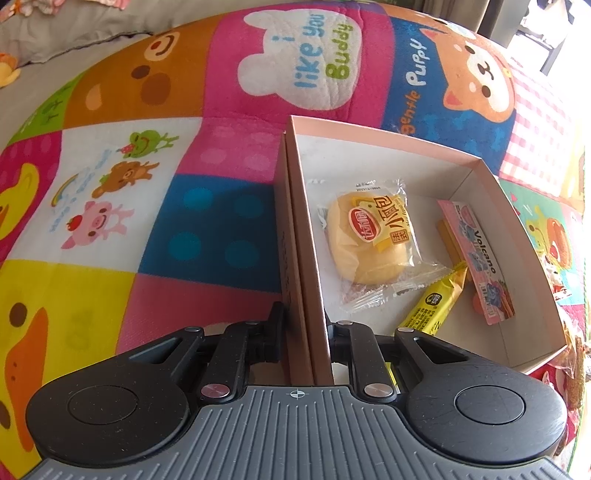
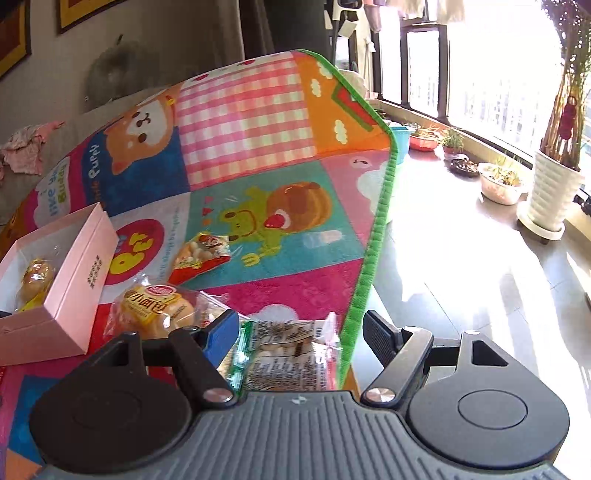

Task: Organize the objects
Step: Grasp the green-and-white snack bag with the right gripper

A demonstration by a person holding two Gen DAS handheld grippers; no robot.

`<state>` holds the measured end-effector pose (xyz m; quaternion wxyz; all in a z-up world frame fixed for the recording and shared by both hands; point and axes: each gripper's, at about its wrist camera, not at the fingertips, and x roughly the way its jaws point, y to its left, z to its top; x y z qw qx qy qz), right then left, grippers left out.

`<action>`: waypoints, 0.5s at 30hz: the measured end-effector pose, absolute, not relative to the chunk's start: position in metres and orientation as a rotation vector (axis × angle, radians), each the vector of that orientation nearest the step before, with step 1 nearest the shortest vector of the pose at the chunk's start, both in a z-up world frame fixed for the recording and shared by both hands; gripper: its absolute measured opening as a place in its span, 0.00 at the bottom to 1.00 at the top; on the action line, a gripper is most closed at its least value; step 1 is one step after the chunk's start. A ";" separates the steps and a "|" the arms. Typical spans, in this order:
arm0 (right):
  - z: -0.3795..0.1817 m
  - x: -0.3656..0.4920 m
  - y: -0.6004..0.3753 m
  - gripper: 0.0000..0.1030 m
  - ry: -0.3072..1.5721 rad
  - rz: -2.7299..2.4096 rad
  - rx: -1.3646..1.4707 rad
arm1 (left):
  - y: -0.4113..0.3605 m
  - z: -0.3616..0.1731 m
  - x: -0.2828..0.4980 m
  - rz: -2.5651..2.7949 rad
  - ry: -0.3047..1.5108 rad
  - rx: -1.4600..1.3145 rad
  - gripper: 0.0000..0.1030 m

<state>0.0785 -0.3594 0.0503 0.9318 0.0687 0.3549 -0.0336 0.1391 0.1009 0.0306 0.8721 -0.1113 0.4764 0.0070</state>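
Note:
My left gripper (image 1: 304,321) is shut on the near left wall of an open pink box (image 1: 369,147). Inside the box lie a wrapped yellow bun (image 1: 369,236), a yellow stick packet (image 1: 434,301) and a pink "Volcano" packet (image 1: 476,258). My right gripper (image 2: 299,325) is open, low over a clear packet with a green edge (image 2: 291,354). That packet lies between the fingers, untouched, at the mat's edge. A second wrapped bun (image 2: 159,310) lies just left of it, beside the pink box (image 2: 74,280). A red snack bag (image 2: 201,256) lies farther out on the mat.
Everything rests on a colourful cartoon play mat (image 1: 129,184), whose green border (image 2: 373,240) runs just right of the packet. Glossy tile floor (image 2: 461,277) lies beyond it, with plant pots (image 2: 550,192) along a bright window. Grey bedding (image 1: 74,33) sits behind the mat.

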 end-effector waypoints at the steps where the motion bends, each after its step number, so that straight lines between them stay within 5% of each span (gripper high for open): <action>1: 0.047 0.080 -0.365 0.63 0.743 -0.074 0.164 | 0.101 0.031 0.139 0.017 0.996 -0.234 0.17; 4: 0.036 0.075 -0.369 0.53 0.786 -0.039 0.219 | 0.101 0.031 0.140 0.019 1.000 -0.240 0.17; 11: 0.040 0.044 -0.334 0.53 0.847 0.247 0.258 | 0.102 0.031 0.140 0.018 1.001 -0.239 0.17; 13: 0.050 0.038 -0.325 0.54 0.828 0.290 0.181 | 0.102 0.031 0.140 0.016 1.001 -0.239 0.18; 15: 0.064 0.036 -0.324 0.66 0.786 0.286 0.108 | 0.102 0.031 0.140 0.013 1.001 -0.241 0.18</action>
